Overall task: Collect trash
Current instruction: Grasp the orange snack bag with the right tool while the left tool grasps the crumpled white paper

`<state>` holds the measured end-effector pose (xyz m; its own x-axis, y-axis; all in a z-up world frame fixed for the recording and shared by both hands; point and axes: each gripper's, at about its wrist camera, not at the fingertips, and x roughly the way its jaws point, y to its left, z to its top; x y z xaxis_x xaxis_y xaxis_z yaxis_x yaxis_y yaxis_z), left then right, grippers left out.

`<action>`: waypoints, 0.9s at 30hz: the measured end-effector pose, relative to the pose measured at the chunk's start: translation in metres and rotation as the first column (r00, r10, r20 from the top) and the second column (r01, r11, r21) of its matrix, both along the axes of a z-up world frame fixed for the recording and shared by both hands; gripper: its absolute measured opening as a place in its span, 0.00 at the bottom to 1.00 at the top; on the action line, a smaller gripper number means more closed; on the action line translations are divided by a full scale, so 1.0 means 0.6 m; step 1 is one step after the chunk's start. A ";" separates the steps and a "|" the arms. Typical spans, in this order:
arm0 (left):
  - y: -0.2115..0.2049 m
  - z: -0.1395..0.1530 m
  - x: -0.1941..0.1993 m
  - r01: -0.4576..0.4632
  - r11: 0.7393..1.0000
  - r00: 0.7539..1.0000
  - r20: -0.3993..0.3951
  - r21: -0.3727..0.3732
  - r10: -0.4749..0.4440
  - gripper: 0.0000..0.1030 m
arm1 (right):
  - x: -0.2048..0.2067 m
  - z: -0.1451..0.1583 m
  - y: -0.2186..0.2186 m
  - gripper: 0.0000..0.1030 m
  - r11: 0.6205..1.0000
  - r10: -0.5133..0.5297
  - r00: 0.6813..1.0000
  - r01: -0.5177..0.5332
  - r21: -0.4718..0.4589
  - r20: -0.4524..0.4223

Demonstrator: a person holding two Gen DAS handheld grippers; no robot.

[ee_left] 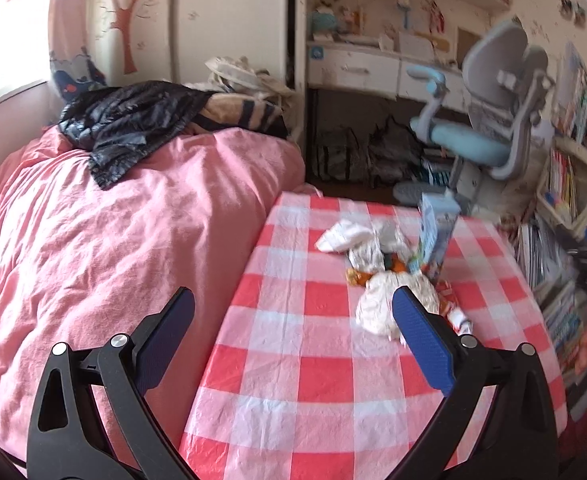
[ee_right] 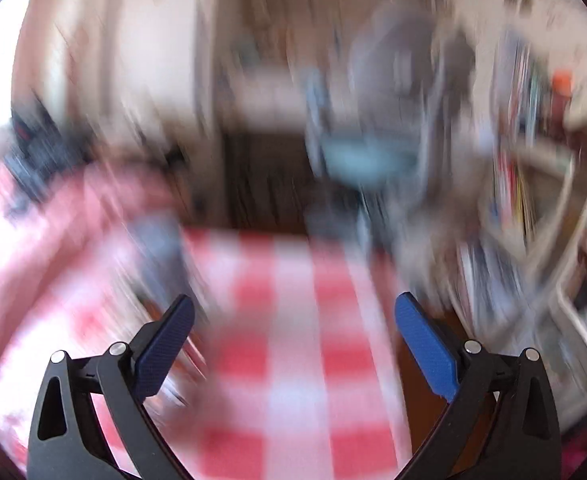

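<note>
A pile of trash lies on the red-and-white checked table (ee_left: pixel 313 360): crumpled white tissues (ee_left: pixel 377 308), another white wad (ee_left: pixel 345 236), an orange wrapper (ee_left: pixel 357 277) and an upright blue carton (ee_left: pixel 437 236). My left gripper (ee_left: pixel 293 304) is open and empty, above the table's left part, the trash just beyond its right finger (ee_left: pixel 421 340). The right wrist view is badly motion-blurred. My right gripper (ee_right: pixel 293 316) is open and empty over the checked table (ee_right: pixel 293 360); the trash does not show clearly there.
A bed with a pink duvet (ee_left: pixel 113 240) and a dark jacket (ee_left: pixel 133 120) lies left of the table. A grey-blue desk chair (ee_left: pixel 489 120) and a desk stand behind. Bookshelves (ee_left: pixel 573 184) fill the right side.
</note>
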<state>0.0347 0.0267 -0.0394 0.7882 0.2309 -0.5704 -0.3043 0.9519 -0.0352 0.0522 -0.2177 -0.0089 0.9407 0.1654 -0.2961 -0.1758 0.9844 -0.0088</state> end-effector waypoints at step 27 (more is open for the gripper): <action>-0.006 -0.055 0.075 0.034 0.999 0.983 -0.178 -0.029 -0.038 0.93 | 0.112 -0.204 0.112 0.36 0.941 0.300 0.737 -0.332 0.062 -0.606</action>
